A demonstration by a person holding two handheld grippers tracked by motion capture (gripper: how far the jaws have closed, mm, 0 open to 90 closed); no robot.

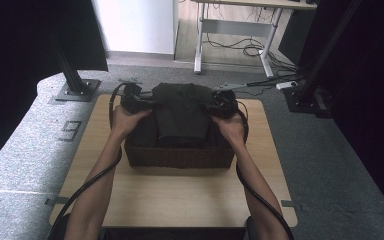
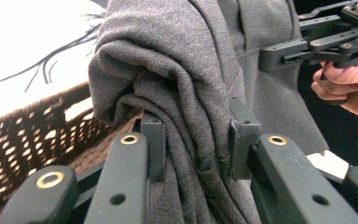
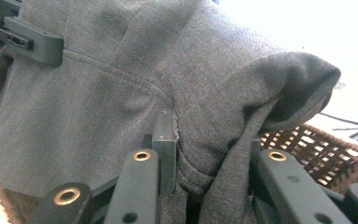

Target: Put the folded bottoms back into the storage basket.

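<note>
you are holding a folded dark grey garment [image 1: 180,112] above a brown woven basket [image 1: 180,157] that is sitting near the middle of the pale wooden counter [image 1: 180,195]. the garment is hanging between your two hands, its lower part dropping down into the basket and its upper edge rising above the far rim.

your left tongs [image 1: 136,102] are gripping the garment's left edge, and in the left gripper view those tongs [image 2: 196,135] are clamped on a thick bunch of folded grey cloth [image 2: 186,93], with the fabric squeezed between the two black jaws and spilling over the top of them. the basket's weave [image 2: 32,135] is showing just beside and below, at the left of that view. farther off at the upper right, your other hand [image 2: 349,86] is wrapping around its own tool.

your right tongs [image 1: 223,106] are gripping the opposite edge. in the right gripper view the tongs [image 3: 212,142] are likewise closed on a gathered fold of the garment [image 3: 121,93], a seam running across the cloth just above the jaws. the basket rim [image 3: 321,151] is lying at the lower right there.

your forearms are reaching in from the near edge of the counter, each trailing a black cable [image 1: 260,197].
</note>
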